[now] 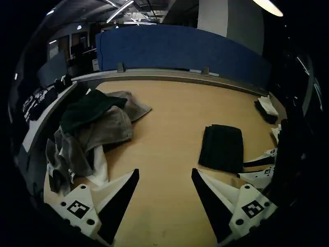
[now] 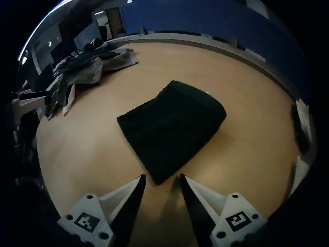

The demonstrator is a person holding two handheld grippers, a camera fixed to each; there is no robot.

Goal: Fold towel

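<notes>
Closest in the left gripper view, the left claw (image 1: 164, 170): fingers spread wide, empty, poised above the bare tan surface (image 1: 172, 107). Just beyond and to its right, the dark towel (image 1: 222, 147), folded into a neat rectangle and lying flat. At that towel's right edge, the white fingers of the right claw (image 1: 258, 166), low over the wood. Left of the left claw, a loose pile (image 1: 94, 123) of grey, white and dark green cloths, heaped near the surface's edge and well apart from the towel. Farther right, a small stack (image 1: 266, 108) of dark and white cloth. At the back, a blue partition (image 1: 181, 49) along the far edge. Closest in the right gripper view, the right claw (image 2: 162, 176): fingers apart with a narrower gap, clamped on nothing. Directly ahead, the towel (image 2: 172, 127), its near corner reaching just into that gap, unpinched, flat on the surface (image 2: 246, 123). Far beyond to the left, the pile (image 2: 82, 70); behind it all, the partition (image 2: 205, 16).
</notes>
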